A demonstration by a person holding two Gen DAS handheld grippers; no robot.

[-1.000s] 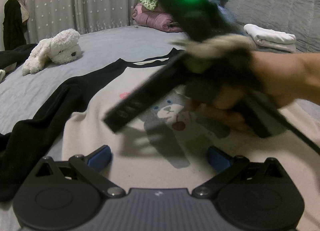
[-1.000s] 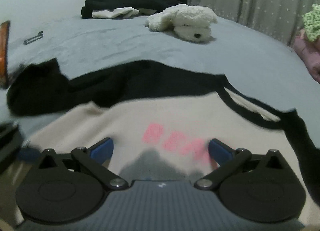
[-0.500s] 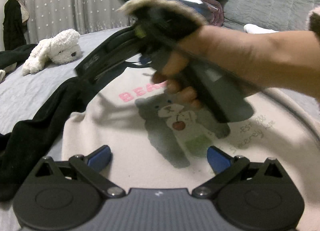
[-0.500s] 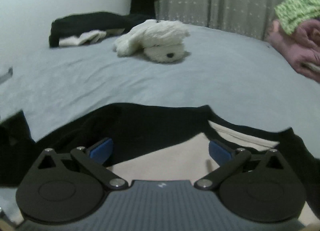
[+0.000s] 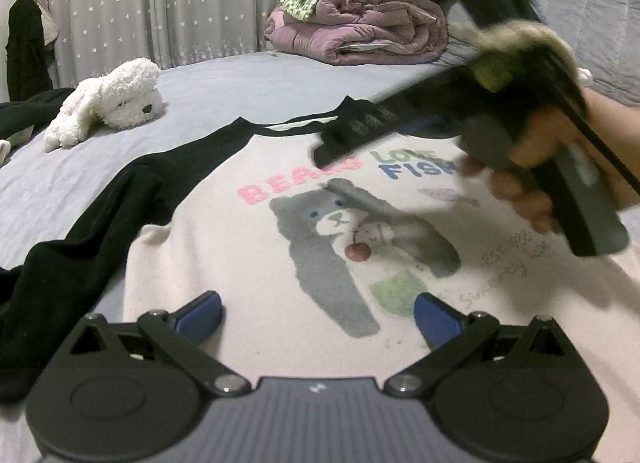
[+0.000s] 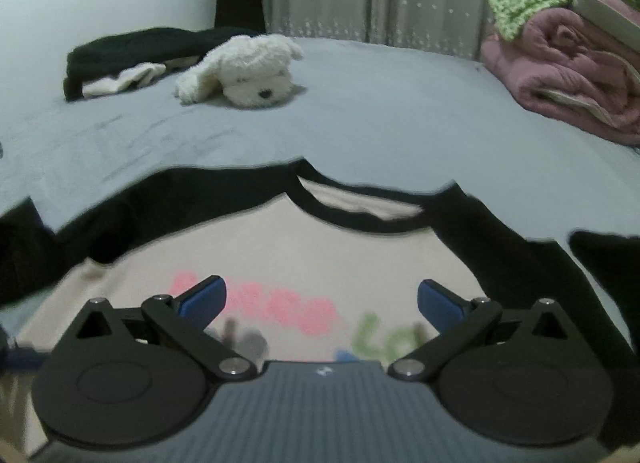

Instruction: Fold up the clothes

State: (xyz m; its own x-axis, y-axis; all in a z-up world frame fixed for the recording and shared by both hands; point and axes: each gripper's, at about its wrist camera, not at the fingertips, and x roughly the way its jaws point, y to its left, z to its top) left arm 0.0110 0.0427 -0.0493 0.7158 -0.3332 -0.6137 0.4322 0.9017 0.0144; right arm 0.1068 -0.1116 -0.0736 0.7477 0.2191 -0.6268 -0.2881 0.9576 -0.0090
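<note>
We hold the left tool with its blue fingers spread, empty, low over the shirt, which lies flat on the bed right ahead. Our right tool, fingers likewise apart and empty, hovers over the shirt's chest, collar just beyond.

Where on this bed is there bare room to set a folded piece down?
Bare grey sheet lies between the shirt collar, the white plush dog and the pink quilt pile. Crowded: the black clothes beside the dog, and the spread shirt.
</note>
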